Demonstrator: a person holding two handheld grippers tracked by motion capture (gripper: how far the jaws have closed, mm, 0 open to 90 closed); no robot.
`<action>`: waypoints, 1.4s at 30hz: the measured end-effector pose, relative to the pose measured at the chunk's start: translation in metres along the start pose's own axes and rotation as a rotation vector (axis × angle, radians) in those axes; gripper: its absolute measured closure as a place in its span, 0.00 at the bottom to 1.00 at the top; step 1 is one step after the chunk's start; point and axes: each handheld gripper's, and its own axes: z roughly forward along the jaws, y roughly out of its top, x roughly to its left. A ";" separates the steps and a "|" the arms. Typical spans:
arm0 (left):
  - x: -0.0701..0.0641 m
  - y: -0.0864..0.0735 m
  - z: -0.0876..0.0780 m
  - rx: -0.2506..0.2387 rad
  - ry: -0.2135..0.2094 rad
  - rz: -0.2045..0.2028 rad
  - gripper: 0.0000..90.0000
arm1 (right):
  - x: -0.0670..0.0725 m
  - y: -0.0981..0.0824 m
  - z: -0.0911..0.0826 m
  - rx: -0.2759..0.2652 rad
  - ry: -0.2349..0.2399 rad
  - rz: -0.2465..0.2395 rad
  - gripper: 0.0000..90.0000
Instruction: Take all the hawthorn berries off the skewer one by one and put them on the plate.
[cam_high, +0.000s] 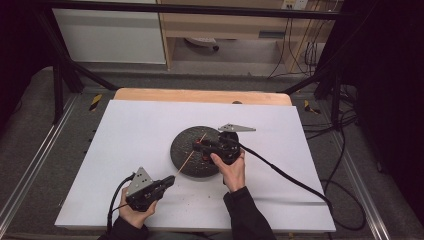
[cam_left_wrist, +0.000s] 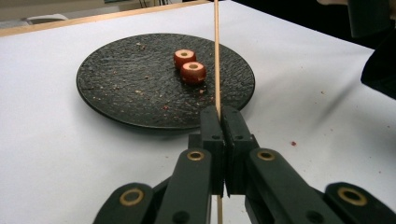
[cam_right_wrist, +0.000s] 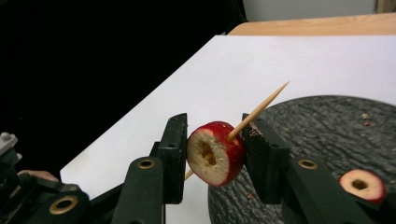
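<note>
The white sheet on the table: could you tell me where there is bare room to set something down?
The white sheet is bare left of the dark plate, along its far edge and at its right side. The middle is crowded: plate, skewer, right gripper; the left gripper sits near-left.

Grey floor (cam_high: 30, 130), wooden shelving (cam_high: 225, 25) behind

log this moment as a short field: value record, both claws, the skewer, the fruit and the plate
surface: white table top
plate: dark round plate, speckled with crumbs
skewer: thin wooden skewer, clamped near one end in the left claw, pointed tip past the fruit
right claw: right claw over the plate, jaws either side of a red cored fruit piece
skewered: the skewer passes through that piece
left on plate: two more cored pieces side by side
hands: one on each claw, dark sleeves
</note>
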 end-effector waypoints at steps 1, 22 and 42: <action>0.000 0.000 0.000 -0.001 0.000 0.000 0.98 | -0.001 0.002 -0.001 -0.005 -0.002 -0.001 0.70; 0.003 -0.002 -0.004 0.000 0.007 -0.006 0.98 | -0.033 0.037 -0.010 -0.037 -0.110 -0.006 0.70; 0.006 -0.002 -0.005 -0.003 0.016 -0.012 0.98 | -0.056 0.004 0.041 0.085 -0.149 0.000 0.70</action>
